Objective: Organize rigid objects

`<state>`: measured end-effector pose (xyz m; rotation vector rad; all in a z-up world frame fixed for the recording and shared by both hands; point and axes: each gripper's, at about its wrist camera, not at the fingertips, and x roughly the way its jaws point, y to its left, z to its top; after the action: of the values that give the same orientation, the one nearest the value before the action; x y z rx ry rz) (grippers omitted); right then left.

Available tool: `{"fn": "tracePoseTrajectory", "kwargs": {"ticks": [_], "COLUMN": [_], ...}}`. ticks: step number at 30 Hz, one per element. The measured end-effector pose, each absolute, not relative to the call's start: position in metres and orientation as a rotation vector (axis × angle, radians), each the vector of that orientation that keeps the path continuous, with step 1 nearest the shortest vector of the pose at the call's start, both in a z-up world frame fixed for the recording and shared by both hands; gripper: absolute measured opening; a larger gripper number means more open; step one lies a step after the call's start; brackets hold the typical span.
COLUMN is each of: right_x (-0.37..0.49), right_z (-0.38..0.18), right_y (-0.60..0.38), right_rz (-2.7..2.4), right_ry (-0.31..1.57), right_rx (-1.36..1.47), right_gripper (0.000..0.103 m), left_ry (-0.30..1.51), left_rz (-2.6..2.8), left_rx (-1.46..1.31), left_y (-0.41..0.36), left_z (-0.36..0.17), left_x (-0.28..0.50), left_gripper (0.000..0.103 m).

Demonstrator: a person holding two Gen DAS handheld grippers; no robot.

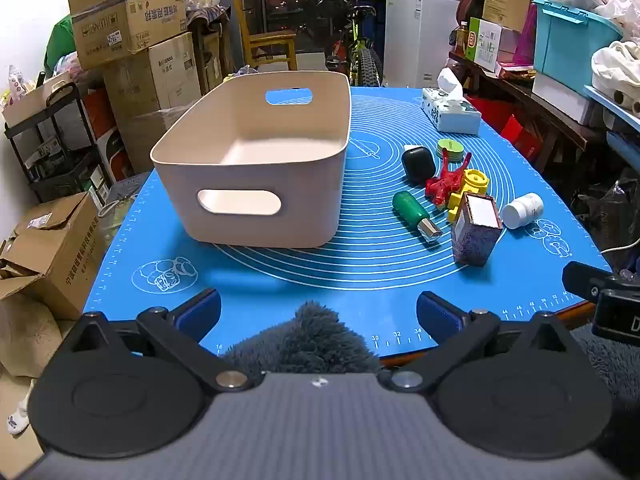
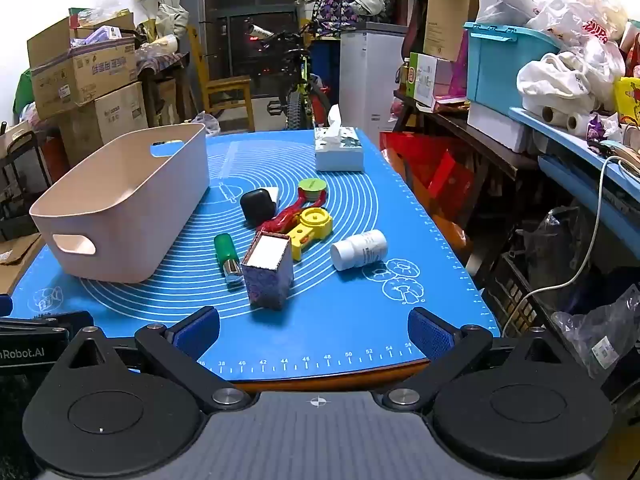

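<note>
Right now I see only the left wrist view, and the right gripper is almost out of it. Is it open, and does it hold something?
Observer: The right gripper is open, with nothing between its fingers; it hovers over the near edge of the blue mat.
Operator: In my view the white bottle seems to touch the patterned box. Does it?
Observer: No. In the right wrist view, bare mat lies between them; they are apart.
</note>
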<state>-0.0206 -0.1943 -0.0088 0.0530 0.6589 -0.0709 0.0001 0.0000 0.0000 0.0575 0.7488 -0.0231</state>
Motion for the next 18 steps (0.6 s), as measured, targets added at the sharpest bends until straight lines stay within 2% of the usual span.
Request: {"fn": "tracePoseTrajectory", "kwargs": {"ticks": [18], "right_x": [-0.0210], "right_z": [-0.0084], "right_y": [-0.1929], "right_rz": [-0.075], "right_ry": [0.648], "right_rx": [0.042], "right_gripper": [0.100], "left_ry": [0.747], "left_rz": [-0.022], "left_rx": [0.060], "left_y": [-0.0001], "left_z": [0.0000], "left_x": [0.0000], "left_gripper": [0.103]}}
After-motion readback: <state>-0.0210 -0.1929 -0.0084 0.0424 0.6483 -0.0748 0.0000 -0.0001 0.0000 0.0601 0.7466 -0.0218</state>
